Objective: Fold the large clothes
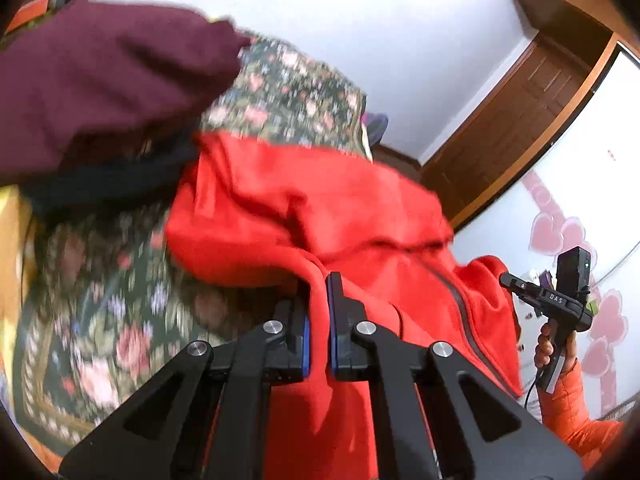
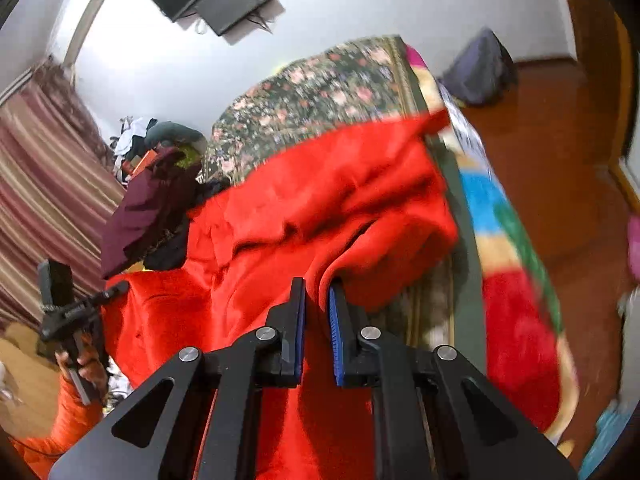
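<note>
Left wrist view
Garment: a bright red fleece zip-up jacket point(image 1: 320, 208) lay spread over a bed covered by a dark floral-patterned bedspread point(image 1: 292, 92), its near part raised off the bed toward the camera.
Left gripper: the black two-finger left gripper point(image 1: 318, 300) had its jaws pressed together on a rolled red hem of the jacket; the fabric ran straight between the blue pads.
Zipper: a dark zipper line point(image 1: 464, 312) ran from near to far on the right of the jaws.
Right gripper: the black right gripper point(image 1: 516, 285) stood at the far right, held by a hand point(image 1: 554, 350) in an orange sleeve; its jaws could not be read here.
Other clothes: a maroon knitted garment point(image 1: 112, 92) lay blurred at the far left, over something dark.

Right wrist view
Right gripper: the right gripper point(image 2: 316, 300) pinched another red edge of the jacket point(image 2: 328, 200), jaws drawn close on the cloth.
Left gripper: the left gripper point(image 2: 116, 289) appeared at the near left, at the jacket's other corner.
Bed: the floral bedspread point(image 2: 320, 88) stretched far behind; a multicoloured plush blanket point(image 2: 516, 280) hung down the right side.

Key relation
Lie of the jacket: it extended away from both jaws, long axis across the bed from left to right, each hand holding one near corner. The fold likely called for carrying both corners together toward the far edge.
</note>
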